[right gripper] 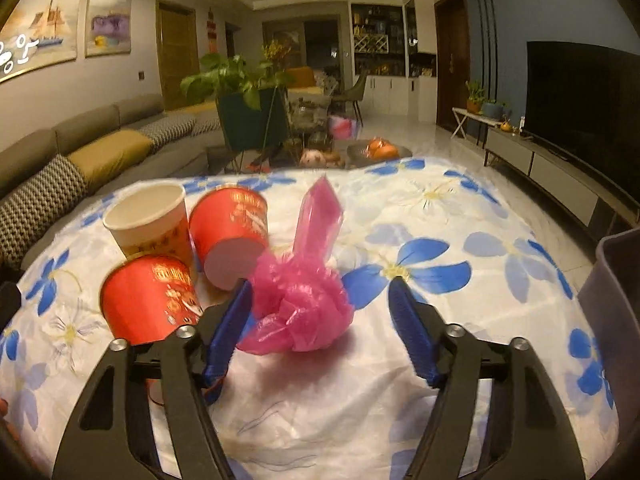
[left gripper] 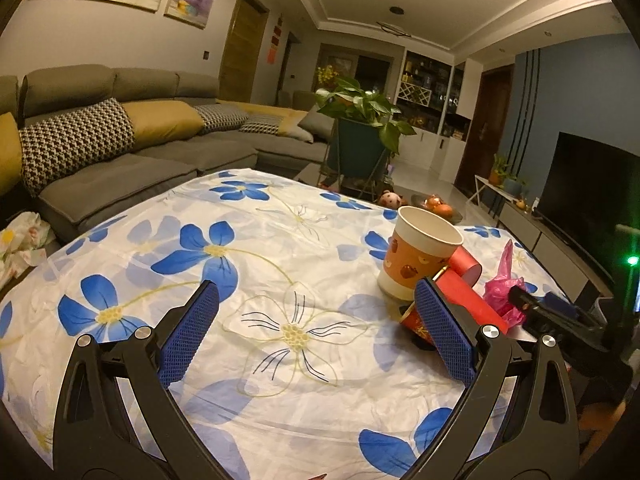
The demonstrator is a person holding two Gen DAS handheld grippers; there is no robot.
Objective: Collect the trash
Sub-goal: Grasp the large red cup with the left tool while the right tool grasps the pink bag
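Both grippers are held released. The right gripper (right gripper: 320, 300) is spread around the crumpled pink bag (right gripper: 302, 300), placed between its jaws for grasping; three paper cups (right gripper: 230, 228) lie left of them. Nothing is bracketed by the left gripper (left gripper: 316, 312).

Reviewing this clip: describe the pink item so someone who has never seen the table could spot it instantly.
On the blue-flowered tablecloth, look just right of the three paper cups. The crumpled pink plastic bag lies between the open right gripper's fingers; it alone is soft and translucent, with one twisted end sticking up.
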